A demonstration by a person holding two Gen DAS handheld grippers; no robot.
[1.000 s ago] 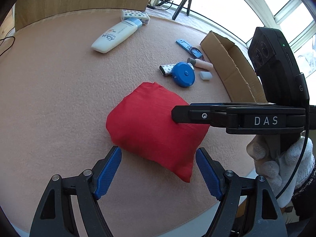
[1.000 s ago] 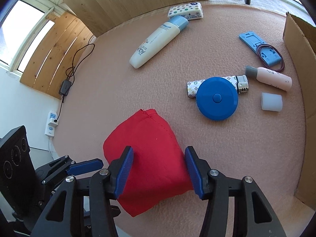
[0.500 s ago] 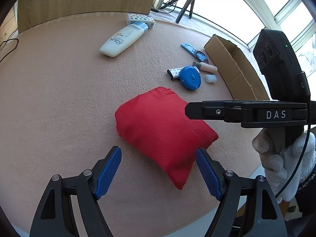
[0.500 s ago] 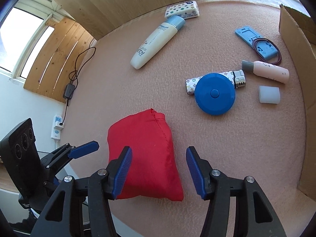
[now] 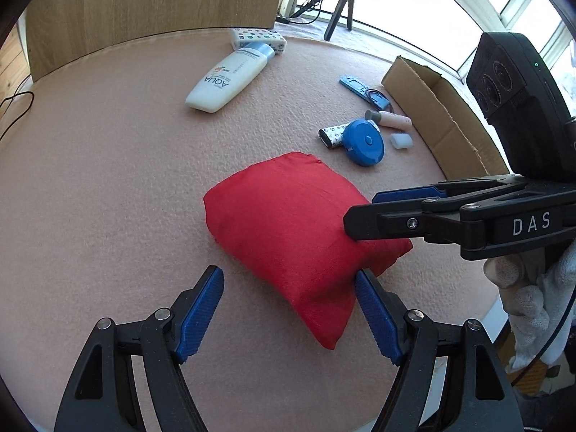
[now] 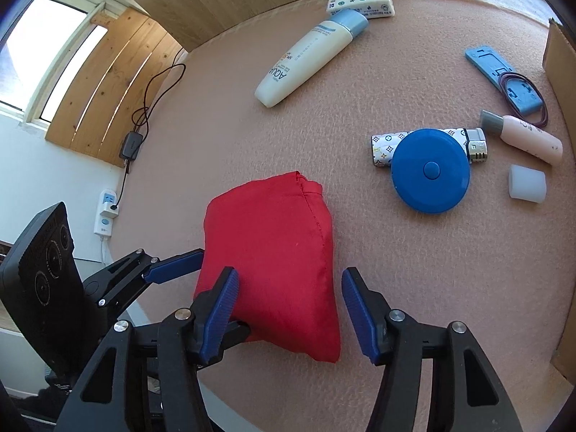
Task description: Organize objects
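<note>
A red fabric pouch (image 5: pixel 288 223) lies flat on the pink felt mat near the table's front edge. My left gripper (image 5: pixel 288 279) is open wide at the pouch's near side, and its right fingertip sits just beside the cloth. My right gripper (image 6: pixel 288 277) hovers over the pouch (image 6: pixel 273 252) with its jaws opening slightly. The pouch lies between the jaws, with a gap showing at the right pad. In the left wrist view the right gripper (image 5: pixel 360 212) reaches in from the right over the pouch's end, held by a gloved hand (image 5: pixel 532 288).
Farther back lie a blue round tape measure (image 6: pixel 430 171), a patterned lighter (image 6: pixel 383 144), a pink tube (image 6: pixel 529 140), a white cap (image 6: pixel 527 183), a blue flat holder (image 6: pixel 500 79), an AQUA tube (image 6: pixel 309 57) and a tissue pack (image 6: pixel 360 0). An open cardboard box (image 5: pixel 439 118) stands at the right.
The red pouch has turned a little and settled flatter on the mat. My right gripper's jaws stand slightly wider. Both hands have hardly moved.
</note>
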